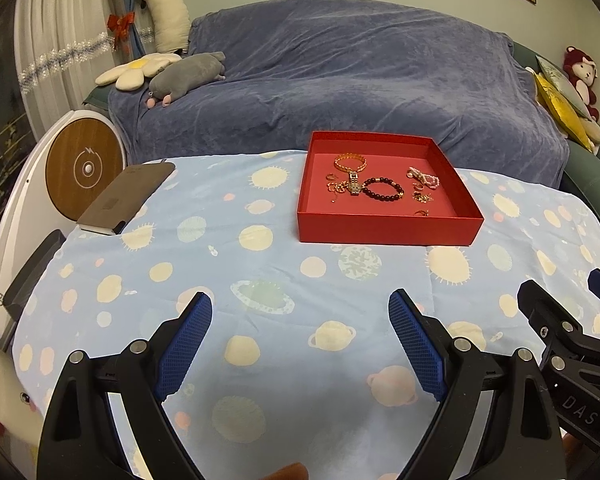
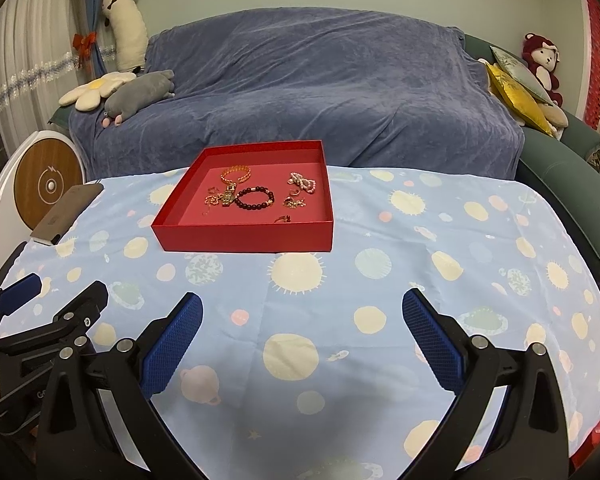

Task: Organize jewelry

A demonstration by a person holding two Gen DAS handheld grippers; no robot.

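Left gripper (image 1: 300, 308) and right gripper (image 2: 302, 308), both spread wide and grasping nothing, over the patterned tablecloth (image 2: 380, 320). Far beyond: red tray (image 1: 388, 230) holding a dark bead bracelet (image 1: 383, 189), gold chain (image 1: 350, 162) and pink beads (image 1: 426, 177).

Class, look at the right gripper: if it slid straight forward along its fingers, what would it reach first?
Probably only bare tablecloth: the right gripper points just past the right wall of the red box, toward the sofa. Depth is unclear.

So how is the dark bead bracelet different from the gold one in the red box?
The dark bead bracelet is made of round, nearly black beads; the gold bracelet is a shiny yellow chain. The dark one lies nearer the front of the red box, the gold one farther back. Both lie flat as loops inside the box, untouched by either gripper.
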